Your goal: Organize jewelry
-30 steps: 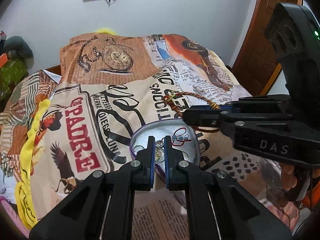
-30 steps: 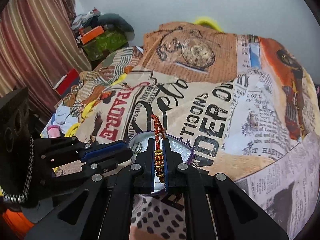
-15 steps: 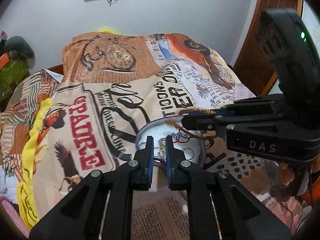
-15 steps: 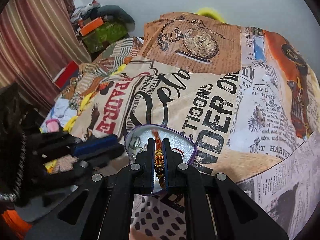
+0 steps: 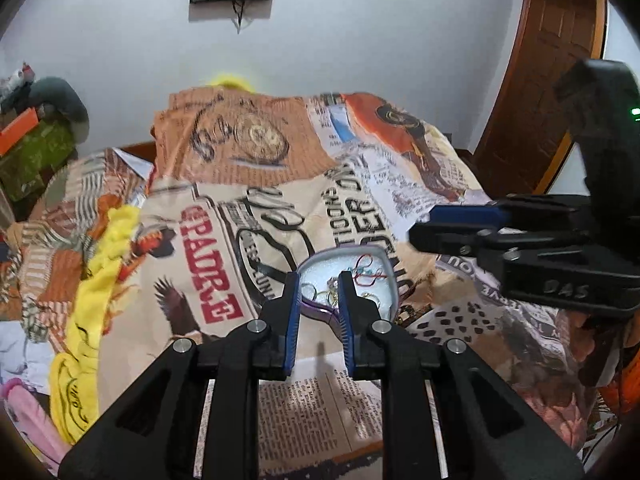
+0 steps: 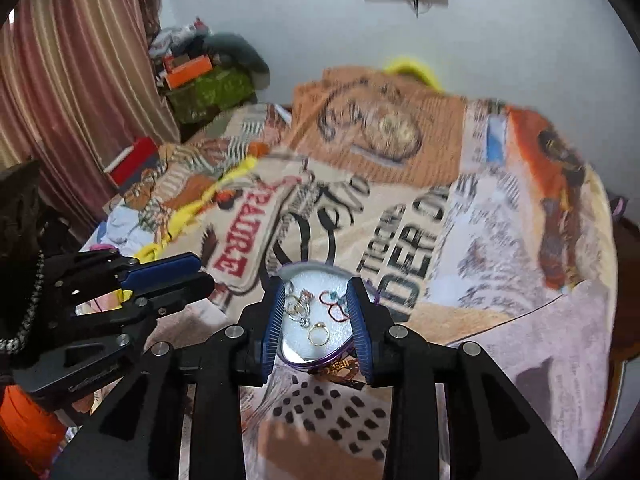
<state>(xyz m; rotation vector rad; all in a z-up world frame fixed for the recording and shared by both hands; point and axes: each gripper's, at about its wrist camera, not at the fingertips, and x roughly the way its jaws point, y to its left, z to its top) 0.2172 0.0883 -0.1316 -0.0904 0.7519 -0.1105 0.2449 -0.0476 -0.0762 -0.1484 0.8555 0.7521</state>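
Note:
A heart-shaped tin with a purple rim (image 5: pixel 390 276) (image 6: pixel 298 358) lies on the printed bedspread and holds rings, a red thread bracelet (image 6: pixel 336 308) and a gold ring (image 6: pixel 319 334). My right gripper (image 6: pixel 318 312) is open and empty above the tin. It also shows from the side in the left wrist view (image 5: pixel 424 230). My left gripper (image 5: pixel 319 304) is open and empty just in front of the tin, and shows at the left of the right wrist view (image 6: pixel 196 276).
The bedspread (image 5: pixel 280 208) covers the whole bed. A yellow cloth (image 5: pixel 92 300) lies along its left side. Boxes and clothes (image 6: pixel 200 76) are piled by the striped curtain (image 6: pixel 72 80). A wooden door (image 5: pixel 552 60) stands at the right.
My right gripper has opened and let go of the beaded bracelet, which is no longer between its fingers. My left gripper has opened wider. Both have pulled back a little.

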